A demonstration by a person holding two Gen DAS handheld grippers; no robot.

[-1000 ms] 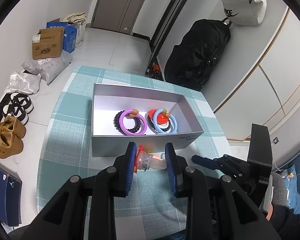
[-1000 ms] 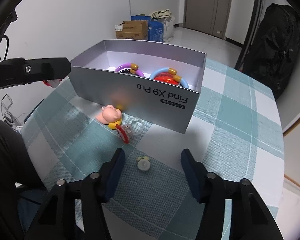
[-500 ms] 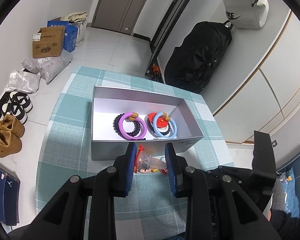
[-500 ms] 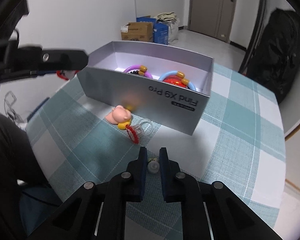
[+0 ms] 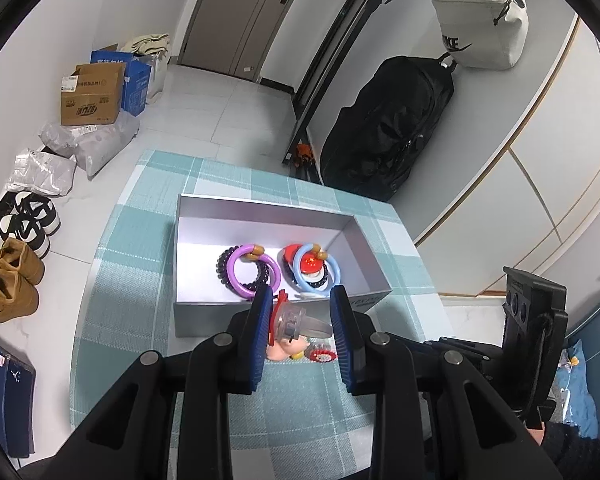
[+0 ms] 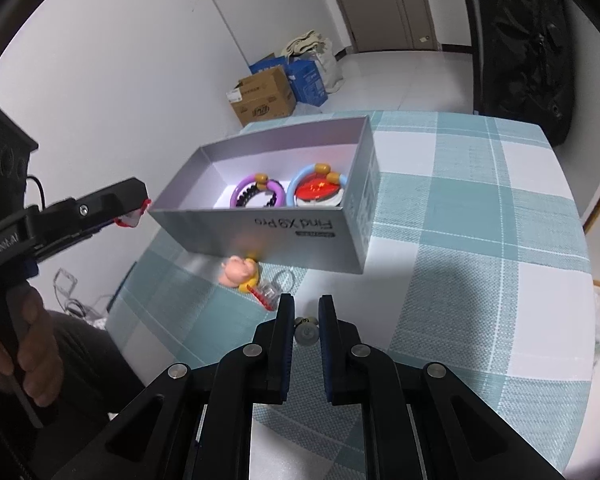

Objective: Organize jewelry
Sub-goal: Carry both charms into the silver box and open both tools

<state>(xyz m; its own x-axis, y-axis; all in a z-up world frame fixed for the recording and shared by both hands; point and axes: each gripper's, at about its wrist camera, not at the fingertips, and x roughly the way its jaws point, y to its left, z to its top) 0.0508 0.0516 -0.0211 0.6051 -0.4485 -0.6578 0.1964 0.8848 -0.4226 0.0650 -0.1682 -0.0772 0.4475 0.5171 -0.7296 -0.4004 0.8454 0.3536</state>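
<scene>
The right gripper point(image 6: 304, 322) has its jaws shut on a small round charm point(image 6: 307, 334), near the front edge of the table point(image 6: 480, 280). The charm sits between the two pads and looks a bit lifted off the checked cloth, though that is hard to tell for sure.

The left gripper point(image 5: 298, 312) has its jaws closed on a clear ring with a red frill point(image 5: 290, 320). It hangs above the table, just in front of the near wall of the silver box point(image 5: 204, 320).

A little farther on, a pink pig toy point(image 6: 238, 272) and another clear ring with a red frill point(image 6: 266, 294) lie on the cloth, right by the box's near wall. They have not been put away yet.

Inside the box, by its near wall, lie a purple ring point(image 6: 256, 192) with a dark bead band and a blue ring point(image 6: 318, 180) over a red thing.

So this looks like the carry step: both grippers have a piece, and the box is the home for them. Next, I think each piece should go up over the near wall and be let go in a bare part of the box. The charm is tiny, so it could slip out on the way.
</scene>
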